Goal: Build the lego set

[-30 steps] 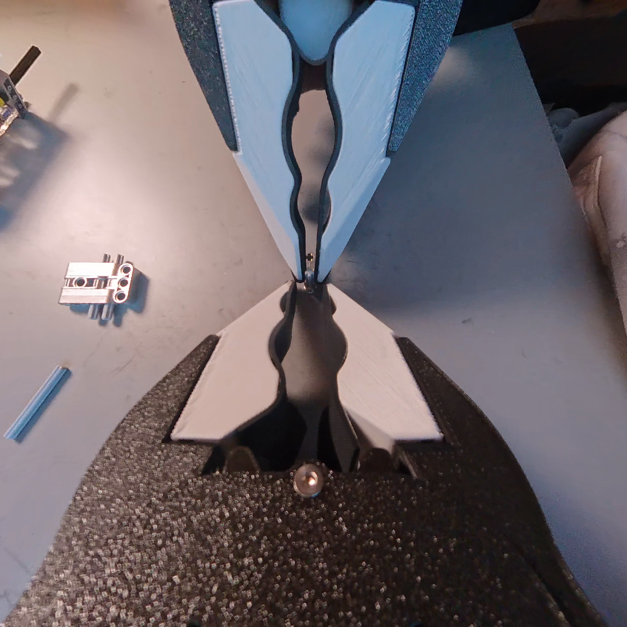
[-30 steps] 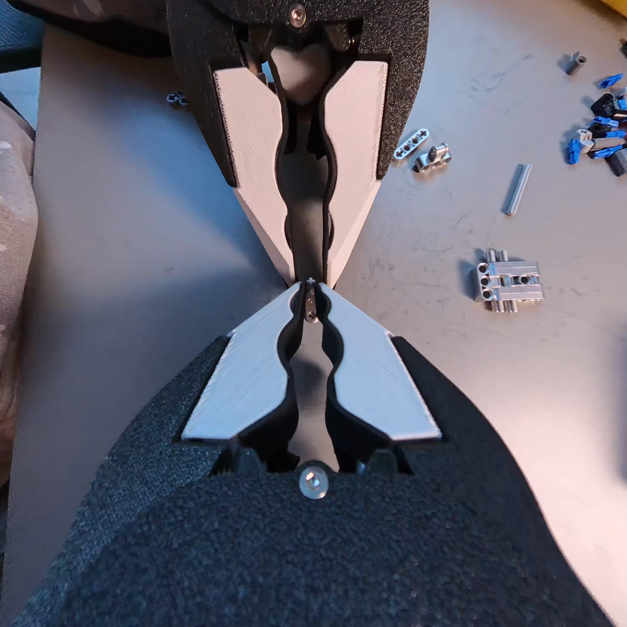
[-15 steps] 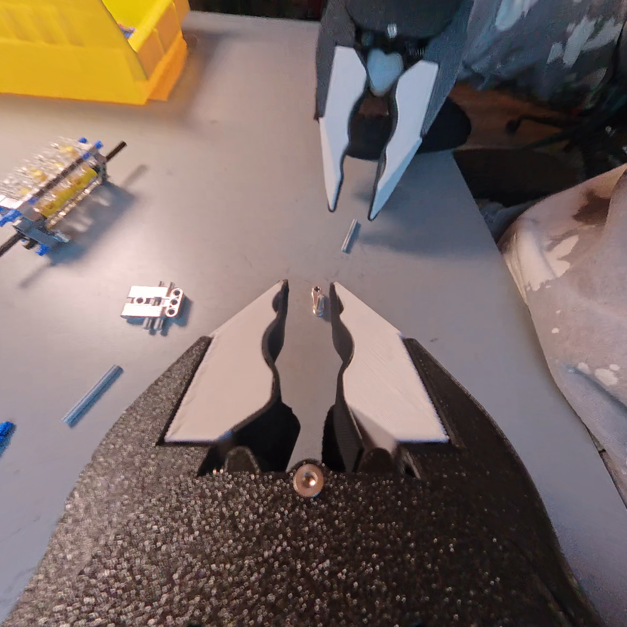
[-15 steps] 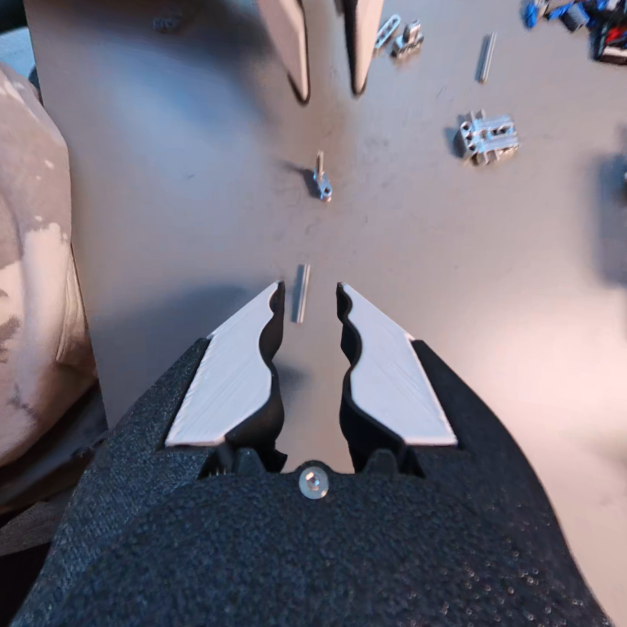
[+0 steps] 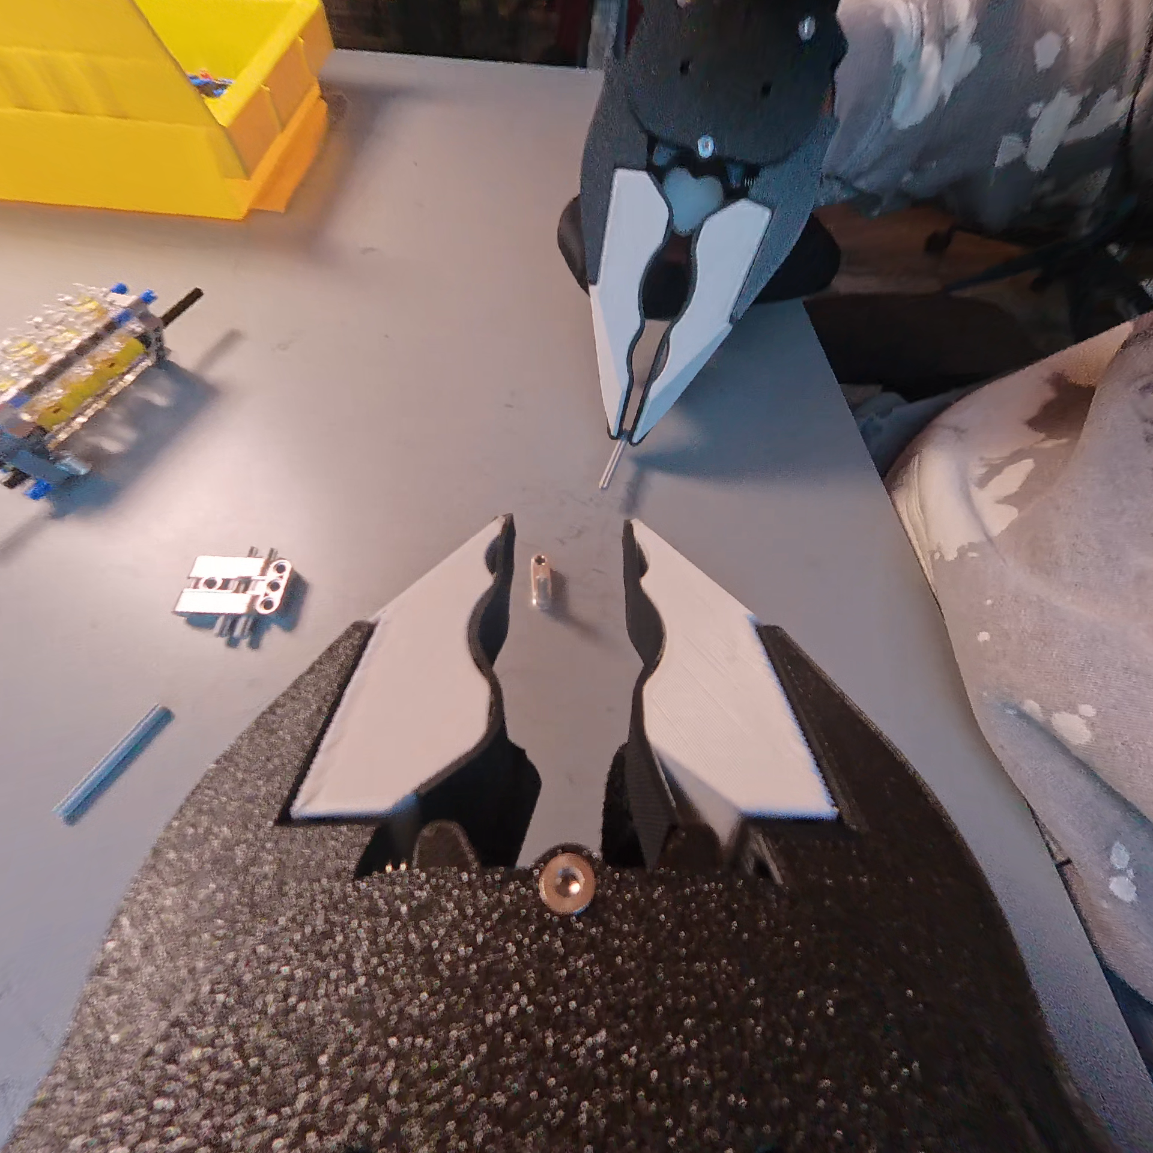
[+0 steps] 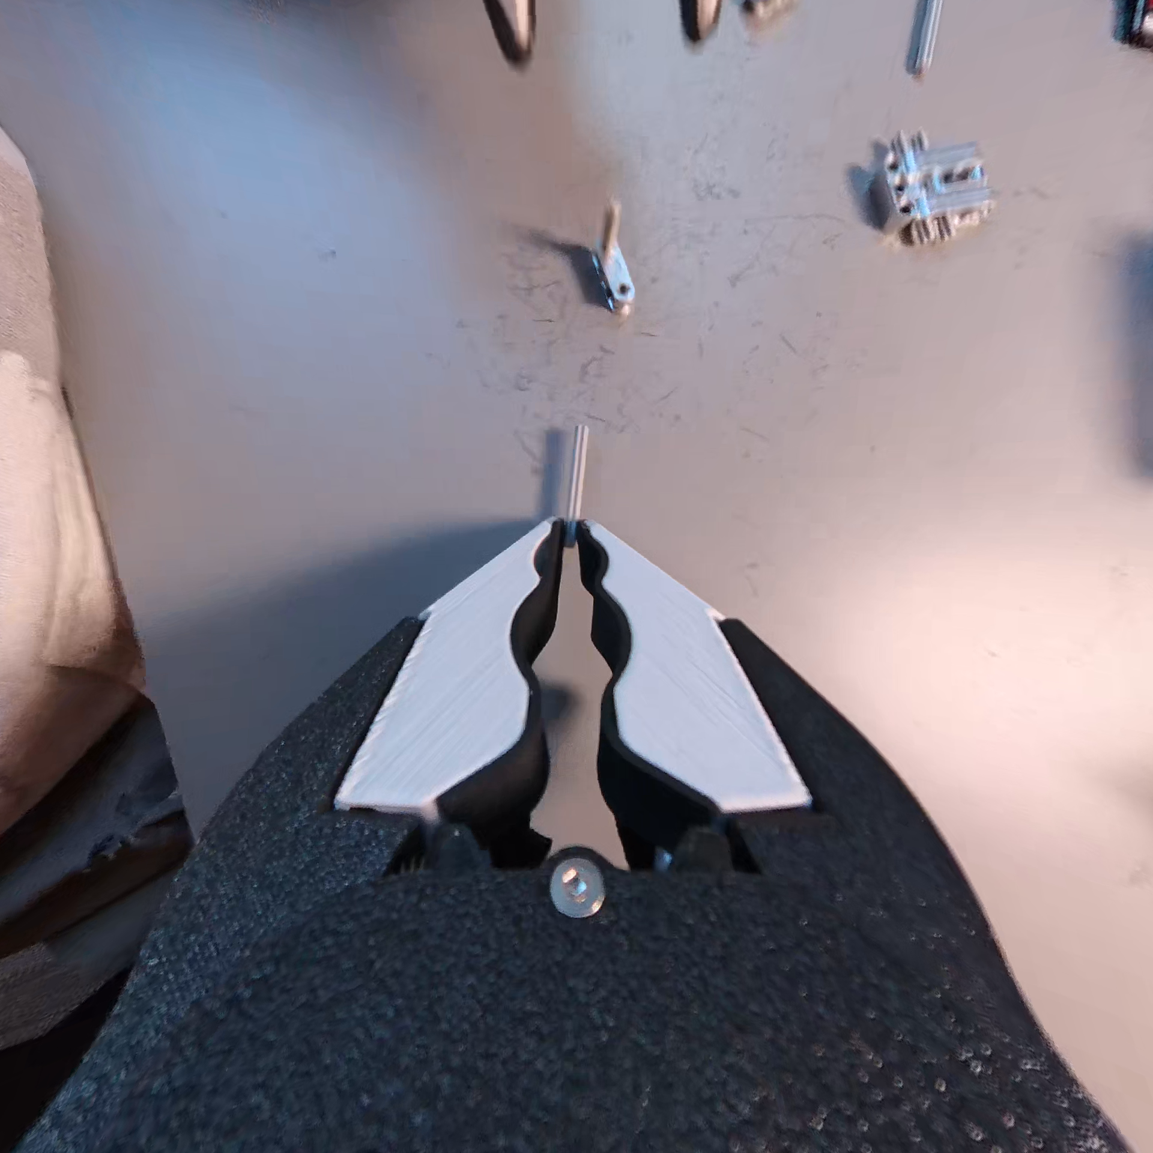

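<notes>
Both grippers have drawn apart since a second ago, when their tips met. The right gripper (image 6: 568,524) now has its fingers clamped on a thin grey rod (image 6: 577,474), while the left gripper (image 5: 568,521) stands with fingers apart over a small connector piece (image 5: 540,580) lying on the table (image 5: 405,405).

Two black-and-white two-finger grippers: left gripper (image 5: 568,521), right gripper (image 6: 568,524). One yellow plastic bin (image 5: 156,106). Two thin grey plastic axle rods (image 5: 112,764) (image 6: 575,477). One small grey connector piece (image 5: 541,580). One flat grey block of beams and pins (image 5: 234,584). One larger clear, yellow and blue brick assembly (image 5: 75,374). One grey tabletop (image 5: 405,312).
</notes>
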The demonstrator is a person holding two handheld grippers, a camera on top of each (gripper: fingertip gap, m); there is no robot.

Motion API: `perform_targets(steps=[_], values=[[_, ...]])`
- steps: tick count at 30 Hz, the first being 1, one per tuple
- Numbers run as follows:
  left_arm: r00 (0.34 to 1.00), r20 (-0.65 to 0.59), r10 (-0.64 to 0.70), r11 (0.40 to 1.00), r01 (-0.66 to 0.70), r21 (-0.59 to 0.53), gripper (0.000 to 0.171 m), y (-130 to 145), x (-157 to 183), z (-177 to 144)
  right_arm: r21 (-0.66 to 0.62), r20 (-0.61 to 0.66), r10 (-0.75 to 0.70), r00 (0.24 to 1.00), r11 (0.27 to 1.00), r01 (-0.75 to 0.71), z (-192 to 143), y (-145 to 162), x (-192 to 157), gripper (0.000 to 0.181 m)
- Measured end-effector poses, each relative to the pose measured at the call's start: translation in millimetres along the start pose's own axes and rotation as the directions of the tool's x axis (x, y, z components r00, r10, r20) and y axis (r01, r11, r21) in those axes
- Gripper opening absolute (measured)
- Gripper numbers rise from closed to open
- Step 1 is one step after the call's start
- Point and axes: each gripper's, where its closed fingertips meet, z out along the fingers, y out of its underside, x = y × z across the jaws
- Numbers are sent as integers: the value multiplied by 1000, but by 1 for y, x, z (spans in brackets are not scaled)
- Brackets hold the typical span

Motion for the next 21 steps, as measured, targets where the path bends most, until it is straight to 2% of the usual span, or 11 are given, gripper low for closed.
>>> perform_targets(steps=[3, 7, 14, 21], values=[[999, -33, 43, 999, -44, -22, 29, 1, 16, 12, 127, 30, -27, 999, 992, 23, -9, -30, -8, 2], [994, -62, 88, 996, -89, -13, 20, -4, 30, 18, 192, 26, -75, 997, 979, 68, -16, -57, -12, 2], [989, -48, 143, 990, -143, -1, 3, -7, 33, 15, 203, 37, -135, 990, 971, 124, -14, -73, -20, 2], [988, -54, 148, 989, -147, 19, 3, -11, 34, 12, 251, 20, -131, 991, 960, 122, -25, -83, -19, 2]])
